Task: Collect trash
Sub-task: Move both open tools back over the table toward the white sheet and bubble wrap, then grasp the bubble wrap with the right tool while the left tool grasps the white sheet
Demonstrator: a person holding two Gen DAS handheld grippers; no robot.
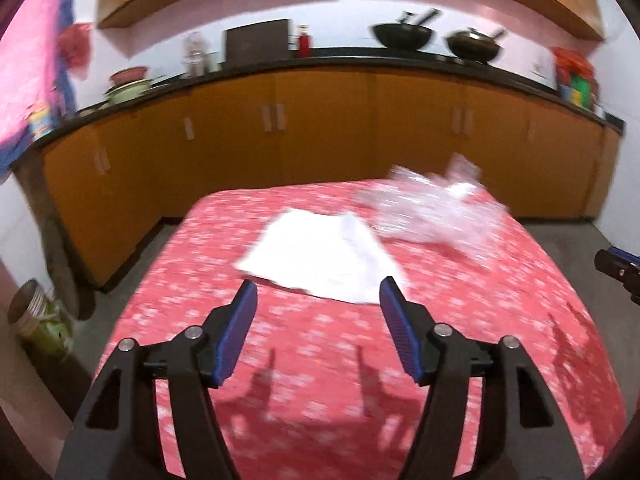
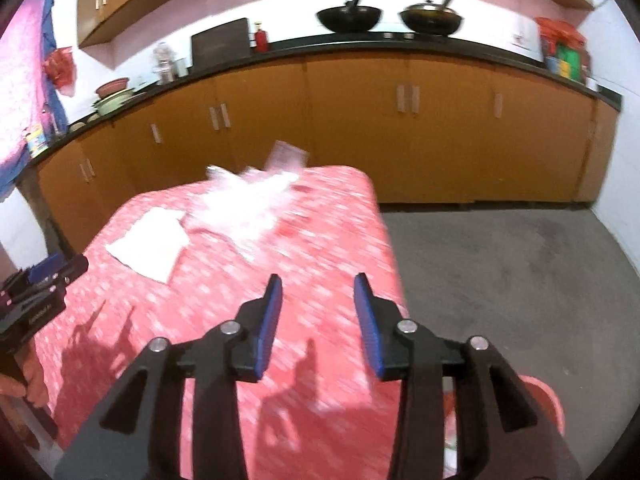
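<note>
A white sheet of paper (image 1: 320,260) lies flat on the table with the red flowered cloth (image 1: 280,360). A crumpled clear plastic wrapper (image 1: 432,208) lies beyond it toward the far right corner. My left gripper (image 1: 318,290) is open and empty, just short of the paper's near edge. In the right wrist view the paper (image 2: 150,244) and the plastic wrapper (image 2: 244,204) lie ahead to the left. My right gripper (image 2: 318,284) is open and empty above the table's right part. The left gripper (image 2: 56,268) shows at the left edge.
Orange kitchen cabinets (image 2: 360,128) under a black counter run behind the table, with two woks (image 2: 348,18) on top. Grey floor (image 2: 520,272) lies to the right of the table. A red tub (image 2: 548,404) sits low at the right. A green container (image 1: 40,320) stands on the floor at the left.
</note>
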